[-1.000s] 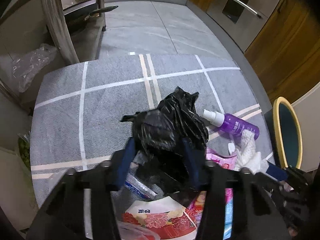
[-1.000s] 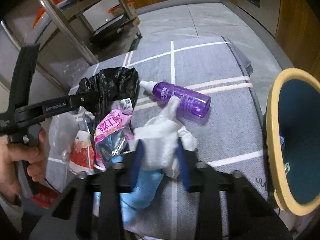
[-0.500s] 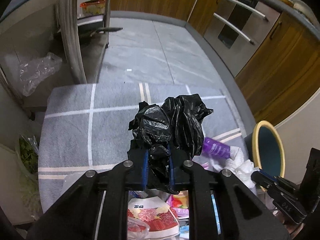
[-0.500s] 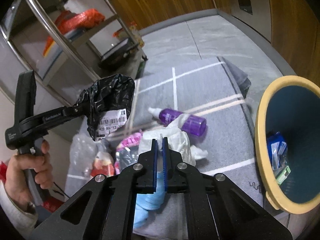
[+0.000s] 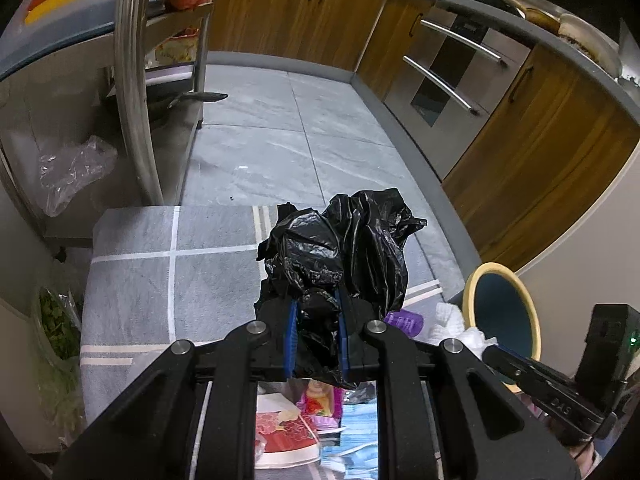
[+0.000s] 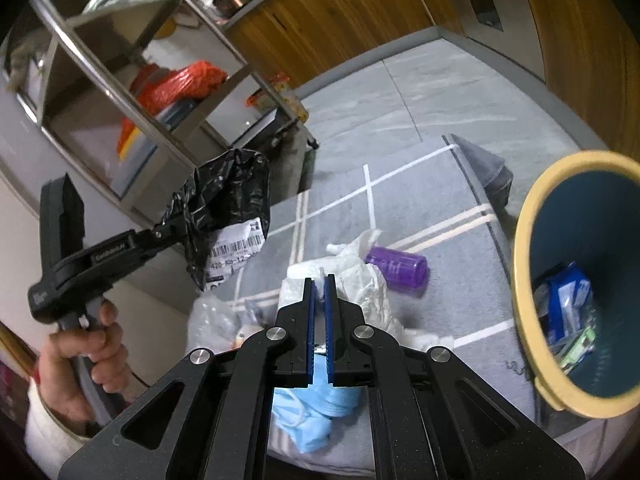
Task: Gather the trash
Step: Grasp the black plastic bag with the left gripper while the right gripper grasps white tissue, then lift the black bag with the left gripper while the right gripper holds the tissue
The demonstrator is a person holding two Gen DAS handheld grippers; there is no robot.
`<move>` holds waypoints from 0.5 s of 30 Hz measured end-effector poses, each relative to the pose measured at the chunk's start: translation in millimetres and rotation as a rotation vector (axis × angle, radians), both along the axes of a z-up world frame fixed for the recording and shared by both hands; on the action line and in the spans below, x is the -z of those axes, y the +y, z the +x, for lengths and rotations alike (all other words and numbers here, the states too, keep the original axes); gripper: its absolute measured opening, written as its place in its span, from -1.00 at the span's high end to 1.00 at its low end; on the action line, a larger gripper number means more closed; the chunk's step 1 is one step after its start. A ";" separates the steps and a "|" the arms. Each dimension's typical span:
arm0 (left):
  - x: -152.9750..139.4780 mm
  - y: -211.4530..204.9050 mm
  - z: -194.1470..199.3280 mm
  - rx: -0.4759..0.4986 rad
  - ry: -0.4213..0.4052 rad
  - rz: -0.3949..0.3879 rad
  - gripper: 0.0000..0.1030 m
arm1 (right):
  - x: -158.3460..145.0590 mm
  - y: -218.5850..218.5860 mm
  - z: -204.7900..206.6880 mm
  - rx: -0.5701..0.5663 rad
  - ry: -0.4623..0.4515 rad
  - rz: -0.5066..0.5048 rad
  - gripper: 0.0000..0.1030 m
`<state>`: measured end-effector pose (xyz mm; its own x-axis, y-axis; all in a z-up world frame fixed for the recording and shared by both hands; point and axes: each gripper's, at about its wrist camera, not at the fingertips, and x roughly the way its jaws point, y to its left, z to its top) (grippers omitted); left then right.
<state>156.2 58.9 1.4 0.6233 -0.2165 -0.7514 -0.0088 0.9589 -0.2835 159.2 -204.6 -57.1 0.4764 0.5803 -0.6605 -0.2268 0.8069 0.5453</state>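
My left gripper (image 5: 316,308) is shut on a crumpled black plastic bag (image 5: 344,248) and holds it well above the grey rug (image 5: 168,280); the bag also shows in the right wrist view (image 6: 224,208), with a white barcode label. My right gripper (image 6: 319,280) is shut on a crumpled white tissue (image 6: 360,280) lifted off the rug. A purple spray bottle (image 6: 396,268) lies on the rug behind it. Blue face masks (image 6: 316,412) and colourful wrappers (image 5: 292,432) lie below the grippers. A teal bin with a yellow rim (image 6: 520,280) stands at the right, with trash inside.
A metal shelf rack (image 6: 120,92) with red bags stands at the left. Wooden cabinets and an oven (image 5: 452,80) line the far wall beyond grey floor tiles. A clear plastic bag (image 5: 68,172) sits by the rack. Greens in a bag (image 5: 56,320) lie left of the rug.
Both grippers closed on their items and rose: the left lifted the black bag off the rug, the right closed on the white tissue and lifted it.
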 end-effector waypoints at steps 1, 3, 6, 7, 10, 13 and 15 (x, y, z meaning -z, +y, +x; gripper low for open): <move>-0.8 -1.3 -0.3 0.002 -0.002 -0.001 0.72 | 2.4 -0.8 1.5 0.000 0.012 0.015 0.90; -1.2 -3.3 -1.5 0.006 -0.002 0.000 0.72 | 8.6 2.1 2.6 -0.007 0.029 0.004 0.89; 0.1 -4.0 -1.8 0.010 0.003 -0.001 0.72 | 23.6 10.4 5.5 -0.020 0.063 -0.057 0.89; 0.6 -3.7 -2.0 0.010 0.005 -0.003 0.72 | 32.2 14.6 5.8 -0.030 0.081 -0.098 0.89; 1.8 -1.5 -1.9 0.011 0.013 -0.012 0.72 | 48.1 24.1 3.9 -0.056 0.120 -0.196 0.89; 3.7 -0.1 -0.6 0.013 0.017 -0.015 0.72 | 53.3 32.9 1.4 -0.088 0.119 -0.292 0.84; 5.0 -1.2 -0.4 0.016 0.020 -0.014 0.72 | 54.3 36.4 0.7 -0.101 0.116 -0.335 0.59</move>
<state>155.8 57.7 -3.6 0.6048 -0.2375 -0.7602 0.0012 0.9548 -0.2973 159.9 -168.2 -111.4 0.3388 0.3629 -0.8680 -0.2662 0.9219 0.2815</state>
